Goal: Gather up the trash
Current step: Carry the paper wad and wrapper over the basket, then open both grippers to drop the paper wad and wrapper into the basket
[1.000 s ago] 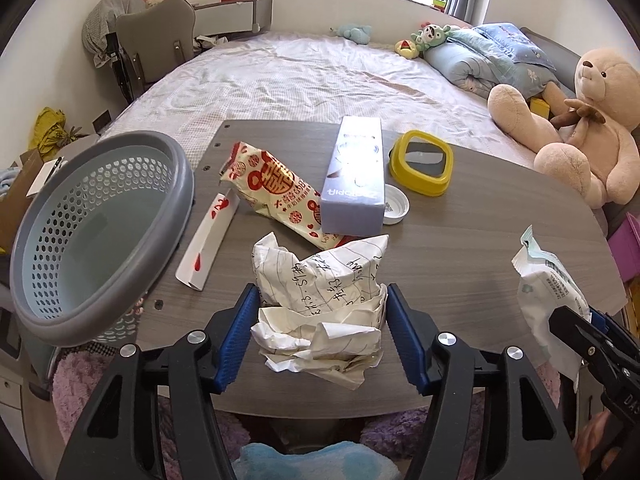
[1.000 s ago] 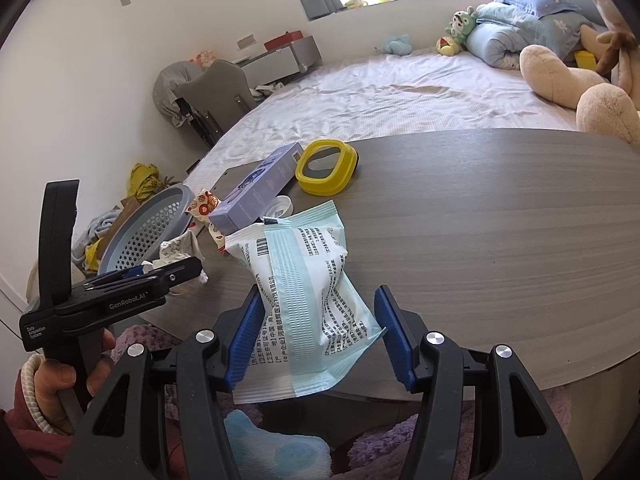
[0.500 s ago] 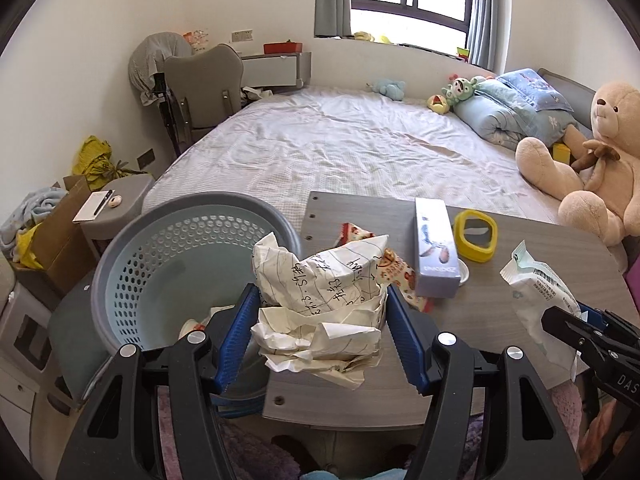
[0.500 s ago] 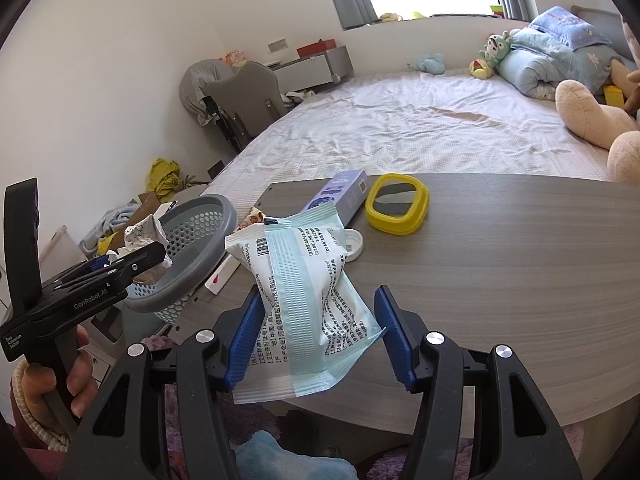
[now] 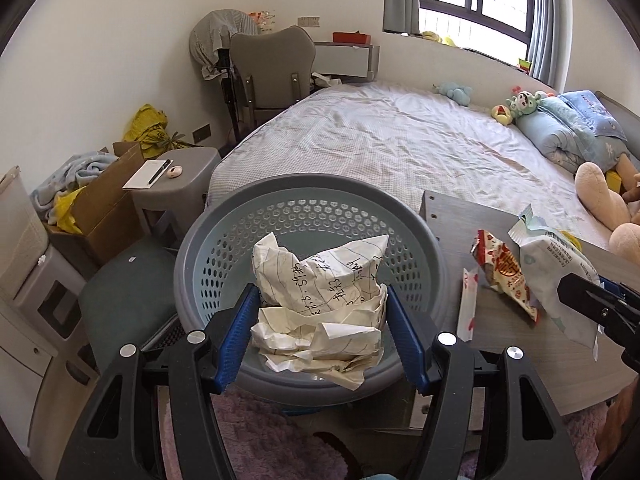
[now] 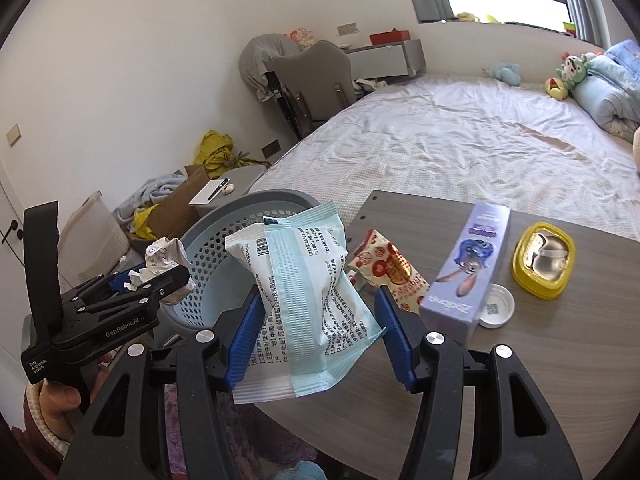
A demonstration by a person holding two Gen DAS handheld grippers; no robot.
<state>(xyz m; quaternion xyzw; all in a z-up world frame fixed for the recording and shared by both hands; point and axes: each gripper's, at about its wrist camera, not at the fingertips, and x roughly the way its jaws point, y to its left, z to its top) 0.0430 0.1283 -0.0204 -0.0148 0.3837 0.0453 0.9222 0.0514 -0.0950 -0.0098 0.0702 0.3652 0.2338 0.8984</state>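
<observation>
My left gripper (image 5: 320,336) is shut on a crumpled ball of lined paper (image 5: 320,292) and holds it over the grey-rimmed blue basket (image 5: 224,240) beside the table's left end. My right gripper (image 6: 316,336) is shut on a white and pale green plastic packet (image 6: 304,280), held above the table's near edge just right of the basket (image 6: 208,264). A red and white snack wrapper (image 6: 392,268) and a narrow white and red wrapper (image 5: 466,304) lie on the wooden table (image 6: 540,360).
A purple box (image 6: 468,276), a white cap (image 6: 496,312) and a yellow container (image 6: 544,260) sit on the table. The bed (image 5: 400,140) lies beyond. A grey stool (image 5: 176,176), a cardboard box (image 5: 104,208) and a chair (image 5: 272,68) stand left.
Both grippers have swung left with their loads. The crumpled paper went from above the table to over the basket. The packet moved toward the basket.
</observation>
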